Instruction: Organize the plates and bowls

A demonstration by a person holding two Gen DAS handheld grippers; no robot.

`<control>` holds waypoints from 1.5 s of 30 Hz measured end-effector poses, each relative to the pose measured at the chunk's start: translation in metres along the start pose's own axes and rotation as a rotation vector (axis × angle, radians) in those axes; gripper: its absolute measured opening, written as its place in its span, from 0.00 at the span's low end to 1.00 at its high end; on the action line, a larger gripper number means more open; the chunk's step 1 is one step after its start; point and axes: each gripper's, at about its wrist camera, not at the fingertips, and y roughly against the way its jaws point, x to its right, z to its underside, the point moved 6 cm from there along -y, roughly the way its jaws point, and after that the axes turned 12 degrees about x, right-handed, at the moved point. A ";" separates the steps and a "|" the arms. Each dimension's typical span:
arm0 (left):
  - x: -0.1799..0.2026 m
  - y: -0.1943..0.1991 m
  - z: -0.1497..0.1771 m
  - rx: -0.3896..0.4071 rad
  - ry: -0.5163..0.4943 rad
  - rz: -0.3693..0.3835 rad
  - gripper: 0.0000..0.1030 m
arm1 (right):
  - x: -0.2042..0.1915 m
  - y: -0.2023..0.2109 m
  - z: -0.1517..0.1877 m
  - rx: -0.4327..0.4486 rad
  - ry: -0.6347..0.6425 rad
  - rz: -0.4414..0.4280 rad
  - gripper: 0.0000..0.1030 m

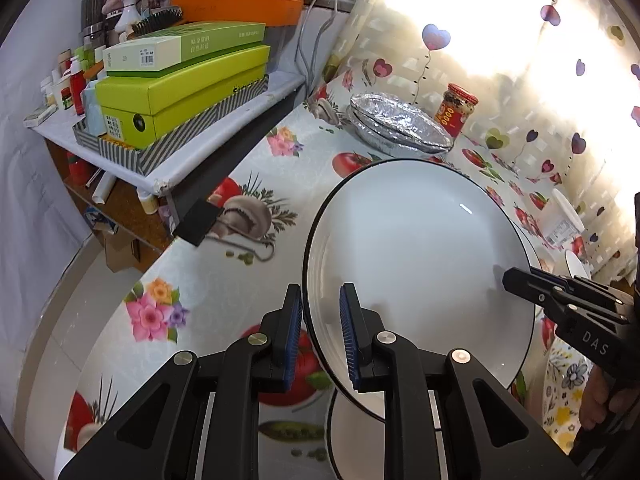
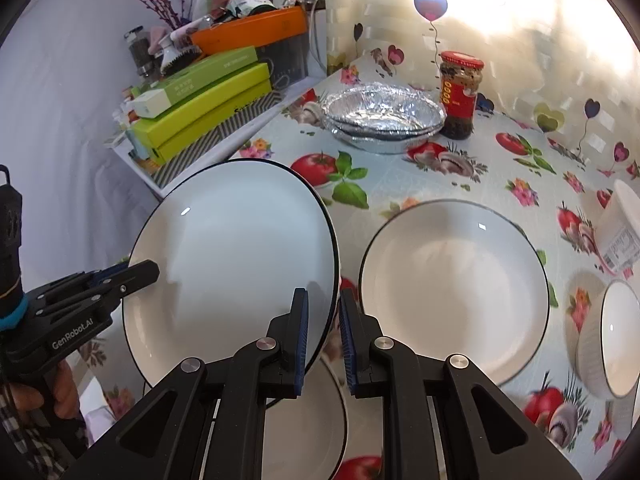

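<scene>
A white plate with a black rim point(image 1: 420, 264) is held tilted above the table; it also shows in the right wrist view point(image 2: 232, 264). My left gripper point(image 1: 320, 336) straddles its left rim, its blue pads either side of the edge. My right gripper point(image 2: 324, 336) straddles the opposite rim and shows in the left wrist view point(image 1: 520, 280). The left gripper shows in the right wrist view point(image 2: 140, 274). A second white plate point(image 2: 452, 288) lies flat on the table to the right. A third plate point(image 2: 304, 420) lies under the held one. A small white bowl point(image 2: 608, 340) stands at far right.
A stack of foil pans point(image 2: 384, 116) and a red-lidded jar point(image 2: 460, 96) stand at the back of the flowered tablecloth point(image 2: 500, 168). A white tub point(image 2: 624, 224) lies at right. A cluttered shelf with green boxes point(image 1: 180, 92) borders the table's left edge.
</scene>
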 end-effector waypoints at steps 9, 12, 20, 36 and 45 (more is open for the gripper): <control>0.002 0.010 0.022 -0.024 -0.010 0.015 0.19 | -0.005 0.022 0.032 -0.005 -0.026 0.004 0.15; 0.003 0.013 0.028 -0.024 -0.014 0.019 0.19 | -0.008 0.029 0.040 -0.003 -0.025 0.008 0.15; 0.007 0.017 0.040 -0.039 -0.036 0.030 0.19 | -0.005 0.037 0.059 -0.007 -0.069 0.017 0.15; 0.015 0.016 0.064 -0.081 -0.077 0.024 0.19 | -0.001 0.047 0.082 -0.015 -0.086 0.048 0.15; 0.019 0.015 0.066 -0.072 -0.116 0.005 0.19 | 0.002 0.046 0.092 -0.013 -0.068 0.085 0.15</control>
